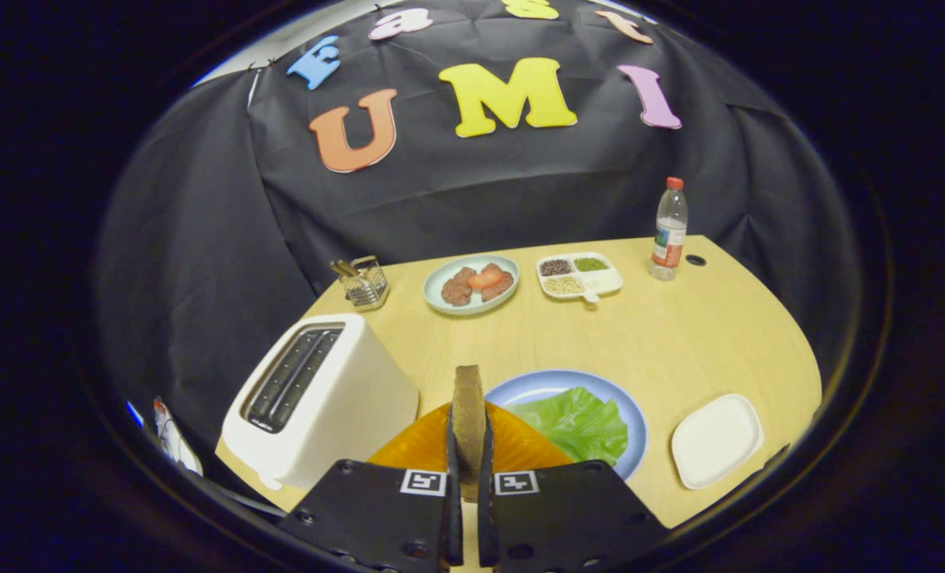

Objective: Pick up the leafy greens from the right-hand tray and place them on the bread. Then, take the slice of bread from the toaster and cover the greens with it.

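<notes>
Green leaf (pixel 575 422) already on blue plate (pixel 537 385) just ahead of tongs (pixel 469 469), so first half looks done. Tongs clamped on bread slice (pixel 467 414), upright, toaster (pixel 313 390) beside. Covering left.

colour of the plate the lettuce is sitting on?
Light blue plate, under the green lettuce; clearest in the gripper view, just beyond the fingers.

Bread slice (pixel 467 414) upright, pinched edge-on; greens (pixel 577 423) on plate.

smooth pale wood-grain table (pixel 679 342), glossy white plastic toaster (pixel 337 406), clear plastic bottle (pixel 669 231), matt black cloth wall (pixel 480 183).
</notes>
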Motion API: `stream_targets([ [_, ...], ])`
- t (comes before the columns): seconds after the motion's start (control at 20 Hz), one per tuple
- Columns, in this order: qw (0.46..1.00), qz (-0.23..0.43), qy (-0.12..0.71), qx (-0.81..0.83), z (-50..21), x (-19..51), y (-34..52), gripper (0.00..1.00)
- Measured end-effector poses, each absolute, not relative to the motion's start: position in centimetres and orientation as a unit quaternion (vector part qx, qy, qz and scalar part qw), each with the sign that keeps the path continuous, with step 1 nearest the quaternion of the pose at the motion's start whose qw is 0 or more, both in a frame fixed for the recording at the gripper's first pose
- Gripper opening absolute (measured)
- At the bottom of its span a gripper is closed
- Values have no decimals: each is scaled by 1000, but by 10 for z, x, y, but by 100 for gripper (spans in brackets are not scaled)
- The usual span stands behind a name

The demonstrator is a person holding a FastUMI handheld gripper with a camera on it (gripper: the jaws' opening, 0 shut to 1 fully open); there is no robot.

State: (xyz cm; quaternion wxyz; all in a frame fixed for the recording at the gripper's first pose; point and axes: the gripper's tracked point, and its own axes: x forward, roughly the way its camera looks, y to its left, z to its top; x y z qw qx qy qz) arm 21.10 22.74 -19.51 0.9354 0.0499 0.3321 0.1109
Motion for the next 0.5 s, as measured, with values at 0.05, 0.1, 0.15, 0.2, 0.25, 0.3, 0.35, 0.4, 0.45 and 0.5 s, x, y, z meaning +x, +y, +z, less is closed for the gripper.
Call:
stream_targets([
  [0.05, 934, 112, 334, 55, -198, 213, 223, 7],
  [0.1, 933, 116, 334, 62, -201, 214, 219, 8],
  [0.15, 932, 119, 335, 67, -204, 217, 215, 7],
  [0.2, 931, 120, 337, 70, -207, 219, 211, 7],
  [0.25, 930, 124, 338, 73, -210, 220, 208, 8],
  [0.3, 930, 125, 337, 73, -213, 224, 204, 7],
  [0.35, 932, 127, 333, 72, -214, 227, 200, 7],
  [0.4, 933, 132, 328, 70, -216, 230, 197, 7],
  [0.45, 933, 137, 324, 68, -217, 232, 194, 7],
  [0.5, 933, 149, 320, 73, -219, 234, 193, 7],
])
